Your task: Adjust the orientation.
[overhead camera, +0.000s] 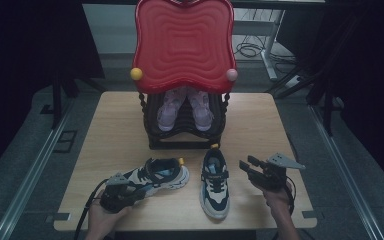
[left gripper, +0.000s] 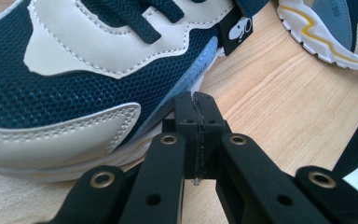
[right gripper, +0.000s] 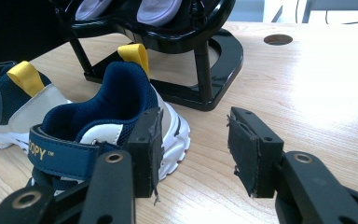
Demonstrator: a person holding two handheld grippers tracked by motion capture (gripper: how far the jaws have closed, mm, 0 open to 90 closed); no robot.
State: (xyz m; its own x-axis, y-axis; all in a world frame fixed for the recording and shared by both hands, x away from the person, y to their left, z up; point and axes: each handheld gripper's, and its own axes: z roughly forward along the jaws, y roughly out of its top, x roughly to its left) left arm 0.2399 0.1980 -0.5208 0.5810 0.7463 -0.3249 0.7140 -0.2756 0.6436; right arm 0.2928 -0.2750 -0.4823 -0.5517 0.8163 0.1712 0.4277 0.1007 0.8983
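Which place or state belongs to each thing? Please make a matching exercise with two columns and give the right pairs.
Things:
1. left gripper
2. right gripper
3. pink shoes
4. red tray

Places or states:
A. on top of the black rack
B. jaws open, nothing between them
C. jaws shut, beside the left sneaker
D. inside the black rack

Pairs: 1-C, 2-B, 3-D, 4-A

The black rack stands at the back of the table; the left sneaker lies near the front.

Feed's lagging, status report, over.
Left claw shut, empty, beside left navy-and-white mesh sneaker. Right claw open beside its twin. Nothing blocking.
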